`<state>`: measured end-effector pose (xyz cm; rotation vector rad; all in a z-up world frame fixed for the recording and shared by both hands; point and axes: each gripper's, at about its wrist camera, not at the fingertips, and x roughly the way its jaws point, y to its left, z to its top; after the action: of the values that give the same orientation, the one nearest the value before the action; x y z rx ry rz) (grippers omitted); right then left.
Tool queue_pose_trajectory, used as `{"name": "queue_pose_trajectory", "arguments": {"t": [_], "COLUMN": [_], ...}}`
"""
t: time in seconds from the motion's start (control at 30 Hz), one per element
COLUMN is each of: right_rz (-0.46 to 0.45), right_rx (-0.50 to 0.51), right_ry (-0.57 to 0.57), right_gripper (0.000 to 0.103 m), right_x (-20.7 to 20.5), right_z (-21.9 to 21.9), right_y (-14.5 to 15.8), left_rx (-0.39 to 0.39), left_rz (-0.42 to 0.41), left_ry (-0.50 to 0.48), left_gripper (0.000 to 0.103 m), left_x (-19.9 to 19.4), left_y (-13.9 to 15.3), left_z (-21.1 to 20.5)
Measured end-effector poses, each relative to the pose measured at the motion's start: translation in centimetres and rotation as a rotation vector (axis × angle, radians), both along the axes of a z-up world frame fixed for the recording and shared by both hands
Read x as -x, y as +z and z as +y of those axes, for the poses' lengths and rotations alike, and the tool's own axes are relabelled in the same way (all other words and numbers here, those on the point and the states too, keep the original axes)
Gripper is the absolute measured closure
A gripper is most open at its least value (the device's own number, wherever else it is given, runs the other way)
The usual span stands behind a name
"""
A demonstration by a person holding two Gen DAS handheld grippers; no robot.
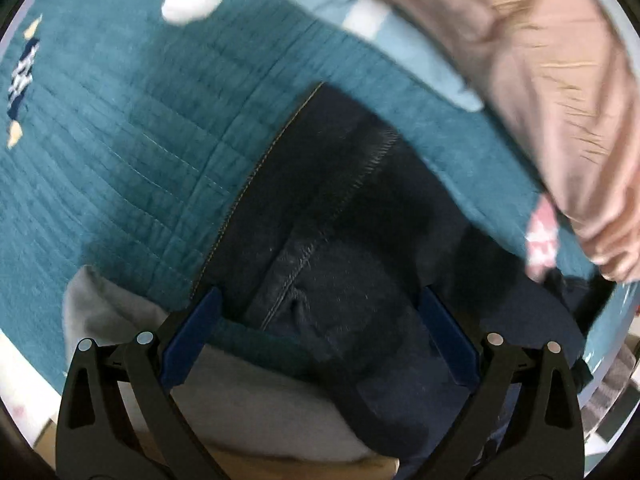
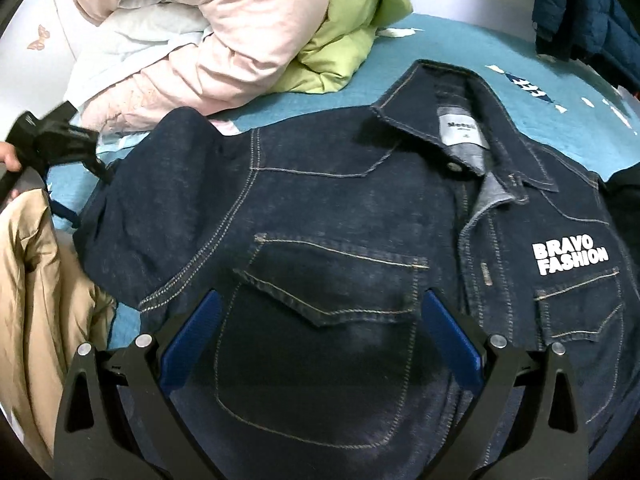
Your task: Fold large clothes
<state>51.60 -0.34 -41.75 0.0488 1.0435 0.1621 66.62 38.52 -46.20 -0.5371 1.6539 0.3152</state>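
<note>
A dark denim jacket (image 2: 340, 208) lies front up on a teal bedspread (image 2: 460, 48), collar at the far side, with white "BRAVO FASHION" lettering (image 2: 570, 258) on the right chest. My right gripper (image 2: 320, 332) is open just above its left chest pocket. My left gripper (image 1: 320, 328) is open over the end of the jacket's sleeve (image 1: 320, 240). The left gripper also shows at the left edge of the right wrist view (image 2: 60, 140), at the sleeve's end.
A pink padded coat (image 2: 180, 40) and a green one (image 2: 352, 28) lie piled at the bed's far side. A tan garment (image 2: 44, 288) lies at the left, a dark blue jacket (image 2: 588, 12) at the far right. A grey cloth (image 1: 120, 312) lies beside the sleeve.
</note>
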Motion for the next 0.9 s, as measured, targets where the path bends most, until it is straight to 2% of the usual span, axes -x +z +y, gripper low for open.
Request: {"name": "queue_pose_trajectory", "arguments": {"t": [0.13,0.2,0.27,0.37,0.4,0.43,0.57,0.6,0.63,0.67,0.73,0.77,0.83,0.9], "right_rz": [0.008,0.01,0.005,-0.002,0.001,0.007,0.003,-0.002,-0.009,-0.009,-0.001,-0.005,-0.001,0.021], "right_rx": [0.007,0.004,-0.007,-0.042,-0.048,-0.061,-0.074,-0.062,-0.048,-0.041,-0.018,-0.042,-0.087,-0.162], "right_ry": [0.004,0.005,0.007,0.021,0.026,0.034,0.047,0.04,0.023,0.016,-0.001,0.018,0.065,0.133], "right_gripper": [0.007,0.007,0.007,0.007,0.007,0.007,0.007,0.008,0.015,0.033,0.046,0.059,0.079,0.092], "right_x": [-0.5,-0.6,-0.6,-0.5,-0.6,-0.6,-0.8,-0.9,-1.1,-1.2,-1.6,-1.6,-1.6,-1.5], "right_z": [0.7,1.0,1.4,2.1,2.3,2.6,3.8,3.9,4.1,4.2,4.4,4.6,5.2,6.1], "right_y": [-0.7,-0.9,-0.8,-0.7,-0.7,-0.8,-1.0,-1.0,-1.1,-1.2,-1.6,-1.7,-2.0,-2.5], "left_rx": [-0.047,-0.076,-0.102,-0.102,-0.095,-0.089,-0.078,-0.059,-0.051,-0.045,-0.024,-0.011,0.013,0.056], "left_rz": [-0.012,-0.037,-0.086,-0.128,-0.143,-0.162,-0.289,-0.342,-0.371,-0.416,-0.509,-0.556,-0.63,-0.686], "left_ry": [-0.037,-0.057,-0.102,-0.162,-0.171,-0.172,-0.174,-0.17,-0.175,-0.184,-0.195,-0.211,-0.222,-0.234], "left_gripper": [0.005,0.009,0.034,0.062,0.068,0.084,0.09,0.09,0.09,0.09,0.09,0.09,0.09,0.09], "left_x": [0.0,0.0,0.0,0.1,0.2,0.3,1.3,1.8,2.1,2.8,4.7,6.1,8.3,9.8], "left_y": [-0.3,0.1,1.1,2.2,2.5,3.0,6.5,8.2,9.2,10.8,14.2,15.7,19.0,21.0], "left_z": [-0.7,-1.4,-2.3,-3.5,-3.8,-4.0,-4.6,-4.9,-5.1,-5.4,-5.7,-5.7,-6.9,-8.3]}}
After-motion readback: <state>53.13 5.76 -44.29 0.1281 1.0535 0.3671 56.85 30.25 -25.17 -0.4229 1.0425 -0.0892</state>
